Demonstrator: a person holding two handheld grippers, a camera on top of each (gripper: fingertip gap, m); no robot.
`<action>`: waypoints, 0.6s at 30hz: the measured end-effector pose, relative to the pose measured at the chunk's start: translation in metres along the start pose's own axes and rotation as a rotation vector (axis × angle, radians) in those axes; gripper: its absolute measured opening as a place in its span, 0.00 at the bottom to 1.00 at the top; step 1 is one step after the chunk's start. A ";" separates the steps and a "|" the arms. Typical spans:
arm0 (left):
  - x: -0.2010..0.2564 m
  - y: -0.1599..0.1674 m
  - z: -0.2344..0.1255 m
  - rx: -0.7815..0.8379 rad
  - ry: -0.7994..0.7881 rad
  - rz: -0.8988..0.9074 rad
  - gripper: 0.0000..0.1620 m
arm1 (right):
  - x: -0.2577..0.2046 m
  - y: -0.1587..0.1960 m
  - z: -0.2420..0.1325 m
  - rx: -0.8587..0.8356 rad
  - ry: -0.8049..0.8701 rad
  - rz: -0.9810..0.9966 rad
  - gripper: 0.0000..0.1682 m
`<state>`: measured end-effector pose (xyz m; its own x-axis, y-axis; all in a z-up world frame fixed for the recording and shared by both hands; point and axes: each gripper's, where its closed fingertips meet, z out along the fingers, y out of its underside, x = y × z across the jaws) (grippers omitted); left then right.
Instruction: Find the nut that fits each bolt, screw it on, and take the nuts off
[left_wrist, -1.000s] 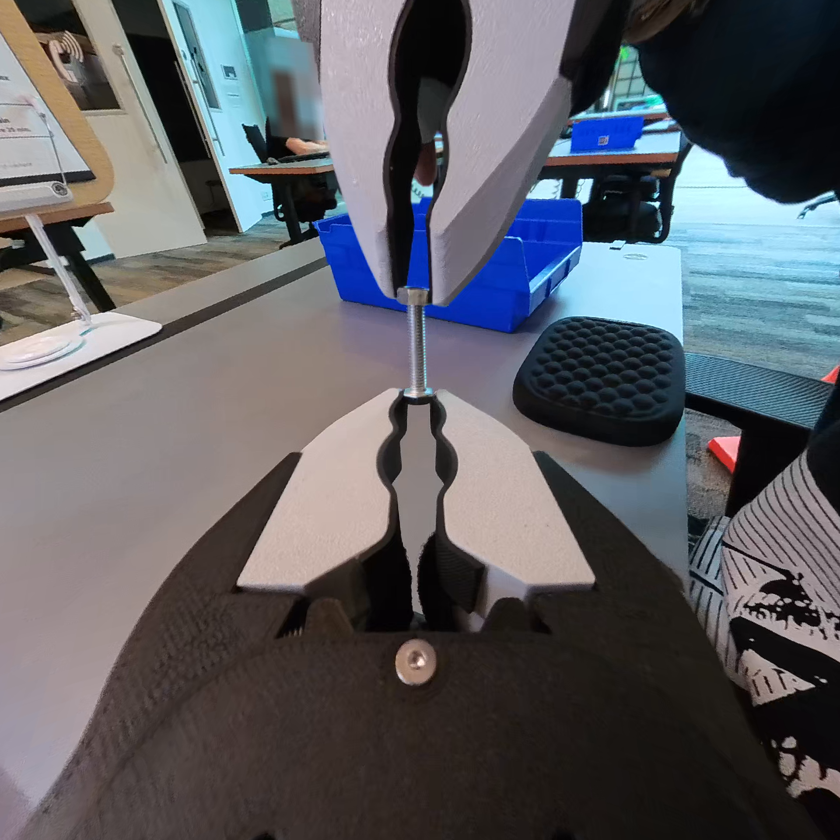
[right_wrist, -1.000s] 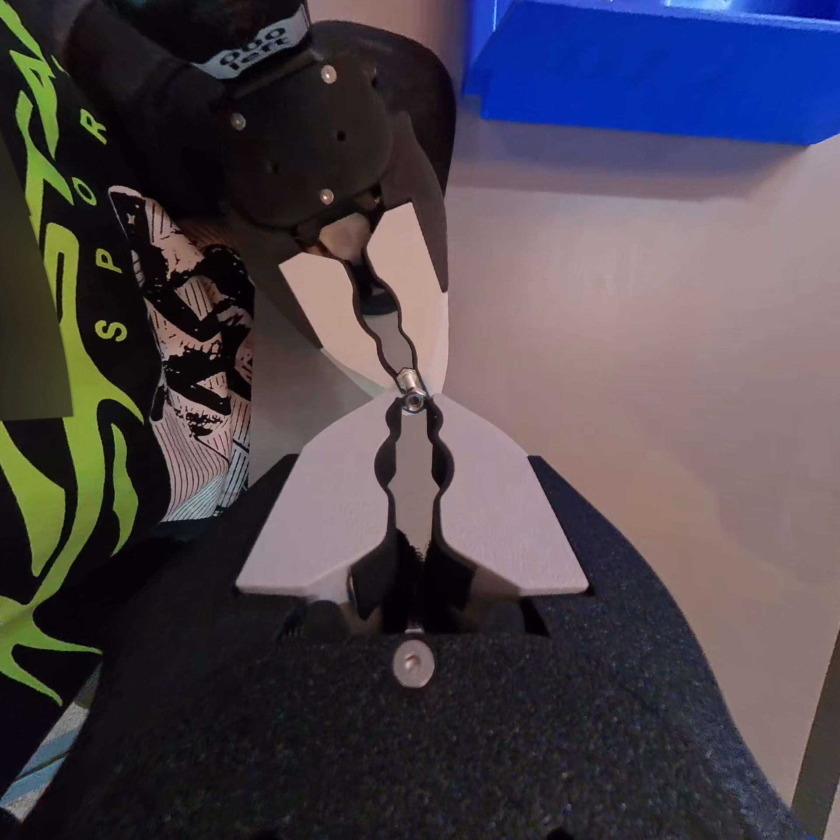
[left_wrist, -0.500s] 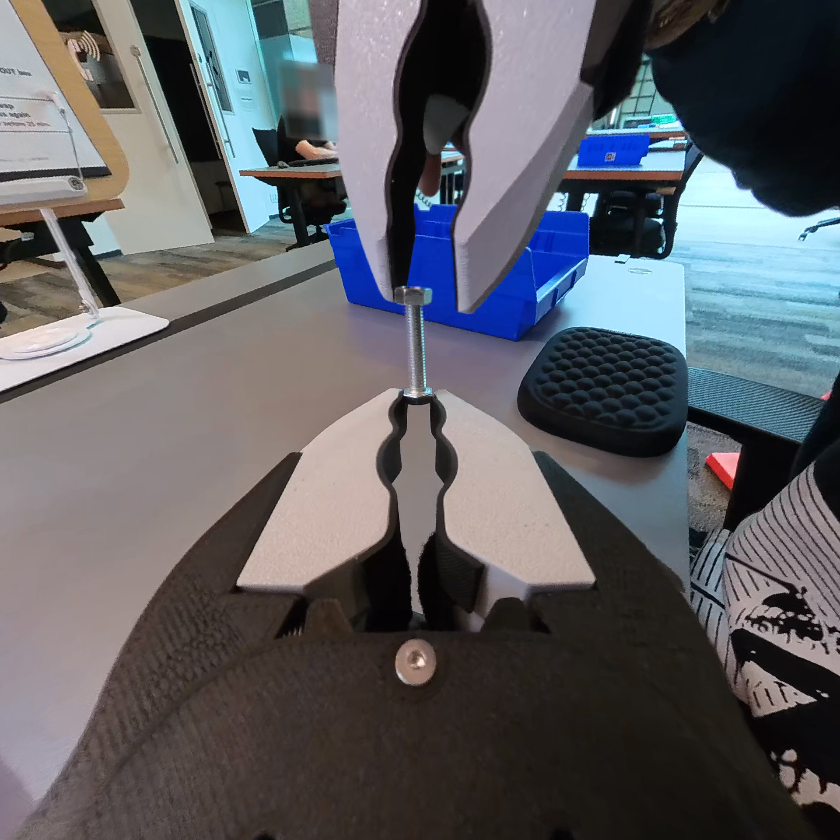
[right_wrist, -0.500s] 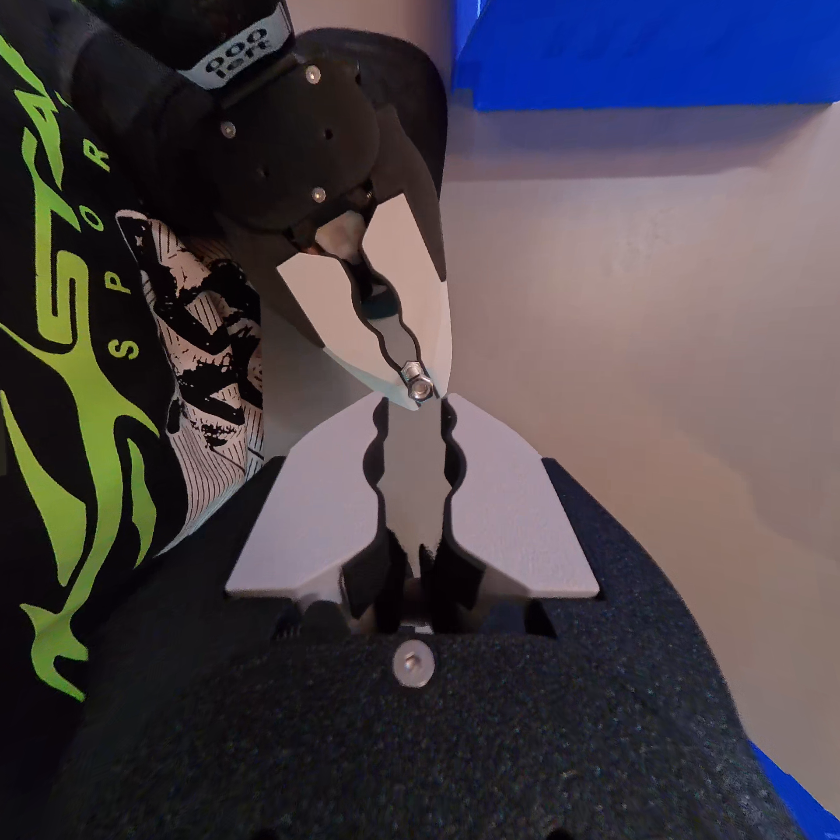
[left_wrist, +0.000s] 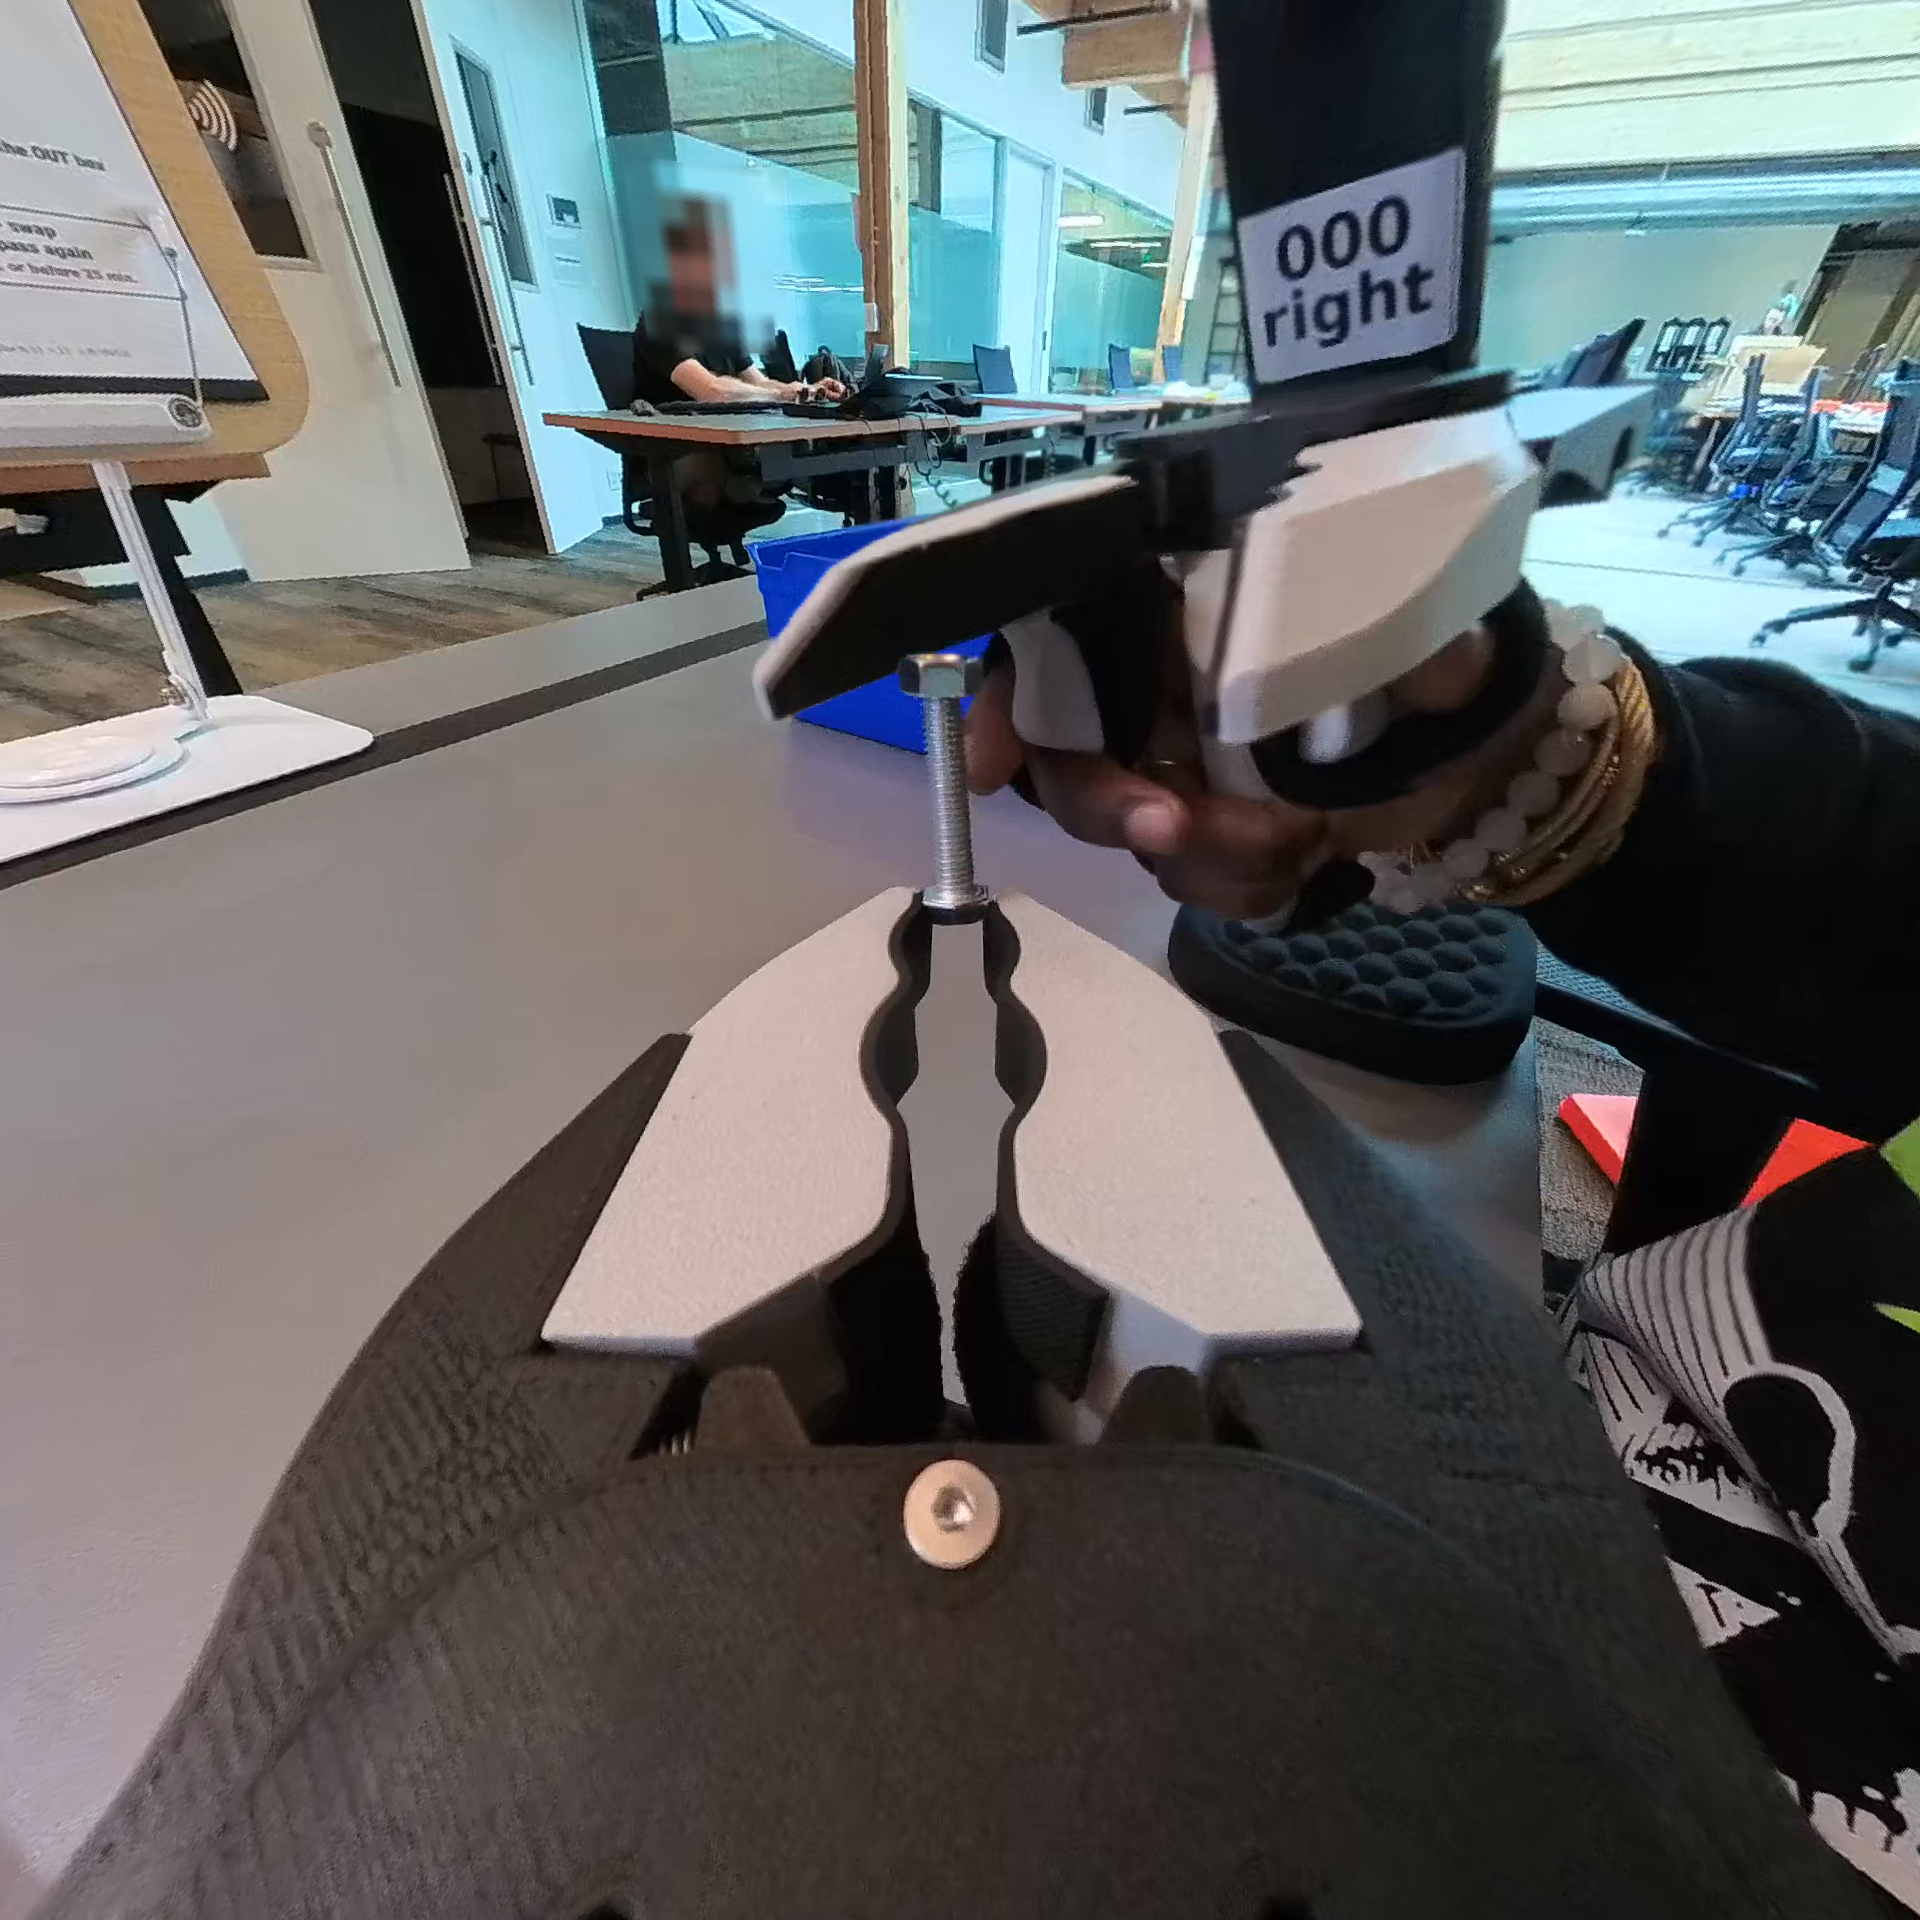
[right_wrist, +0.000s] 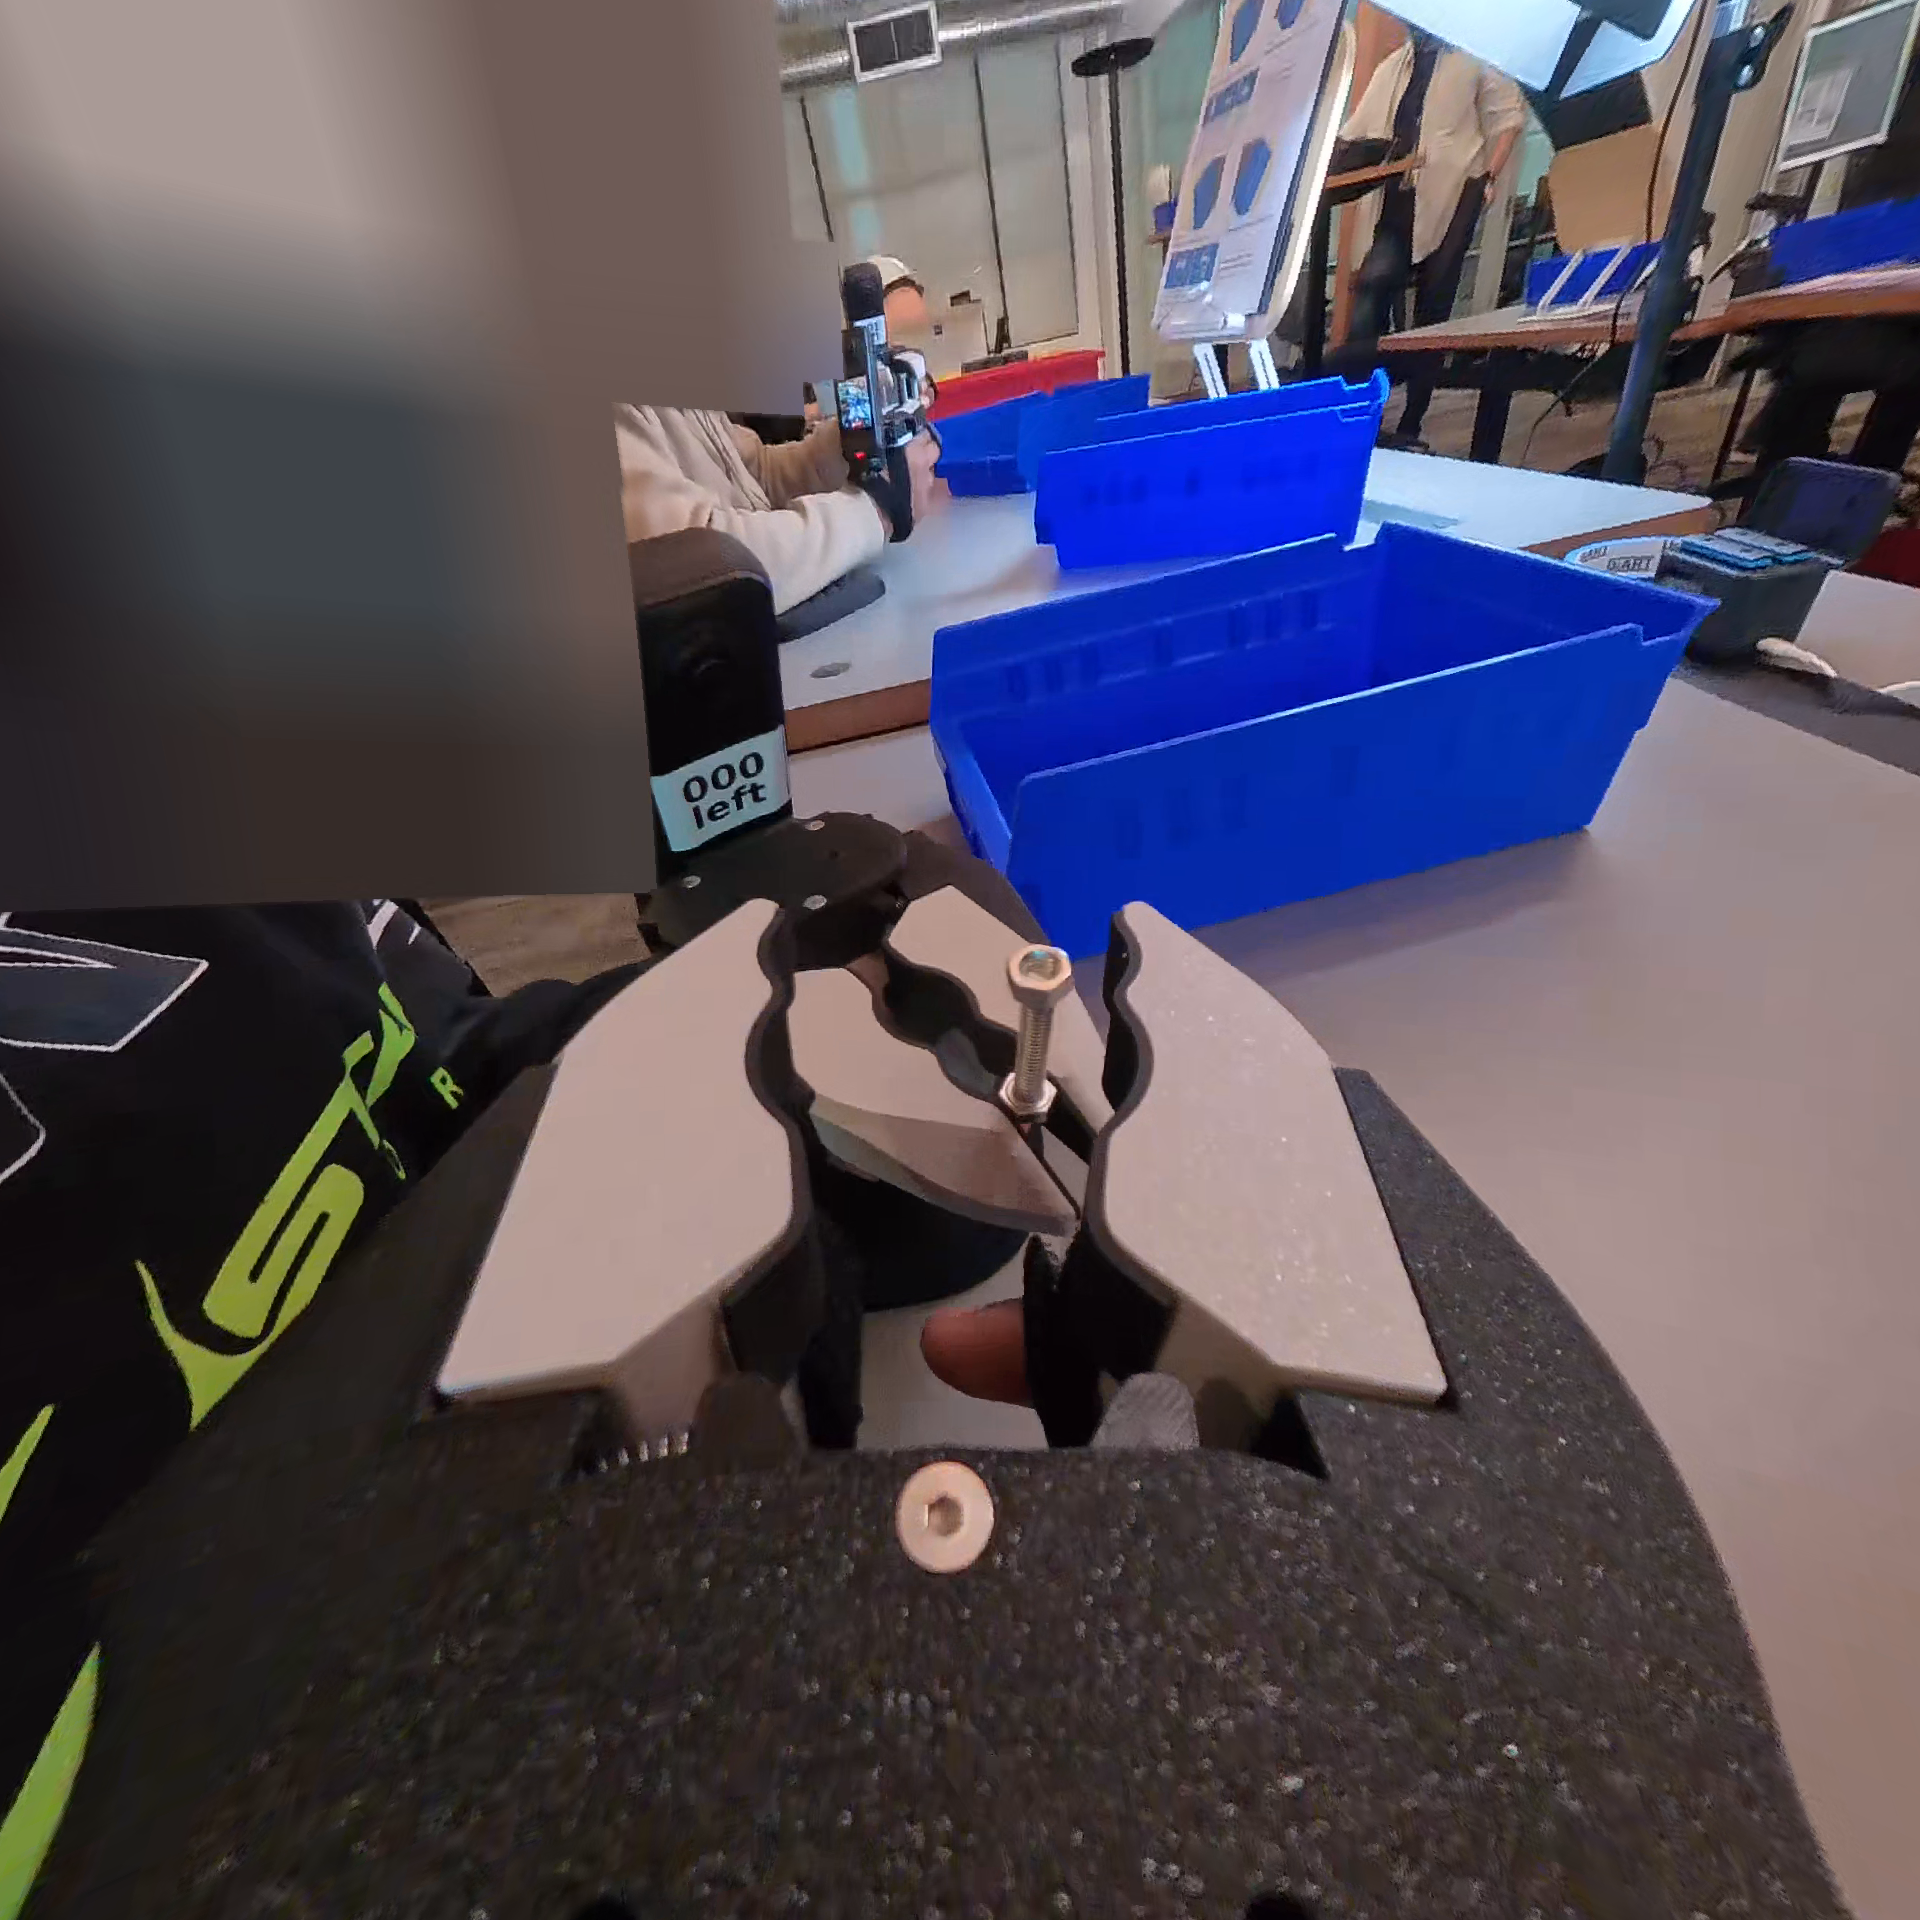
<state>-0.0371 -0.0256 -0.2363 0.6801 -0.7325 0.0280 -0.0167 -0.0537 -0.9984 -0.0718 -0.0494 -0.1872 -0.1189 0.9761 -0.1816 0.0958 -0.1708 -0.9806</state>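
- Left tongs (left_wrist: 954, 914) are clenching the nut (left_wrist: 956, 898) at their tips, holding the bolt (left_wrist: 948, 790) upright above the worktop (left_wrist: 416, 935), head uppermost, for turning.
- Right tongs (right_wrist: 935, 1060) are standing released around the bolt head.
- Count: one bolt, one nut; one blue bin (right_wrist: 1299, 727) is sitting toward the worktop's far edge.

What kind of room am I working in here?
Likely an open-plan office or workshop: rows of desks and office chairs, glass partitions, and blue parts bins on grey tables.
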 end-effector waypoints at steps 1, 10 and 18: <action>0.000 0.000 0.000 -0.003 -0.002 -0.001 0.06 | -0.001 0.001 0.001 0.003 0.006 -0.005 0.34; -0.004 0.001 0.001 -0.008 -0.020 -0.020 0.06 | -0.002 0.003 -0.004 0.006 0.024 -0.001 0.34; -0.003 0.002 0.001 -0.008 -0.004 -0.023 0.06 | 0.004 0.001 -0.006 0.035 0.070 -0.018 0.30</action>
<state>-0.0383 -0.0231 -0.2380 0.6837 -0.7280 0.0507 -0.0067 -0.0757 -0.9971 -0.0659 -0.0445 -0.1889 -0.0506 0.9859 -0.1596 0.0592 -0.1566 -0.9859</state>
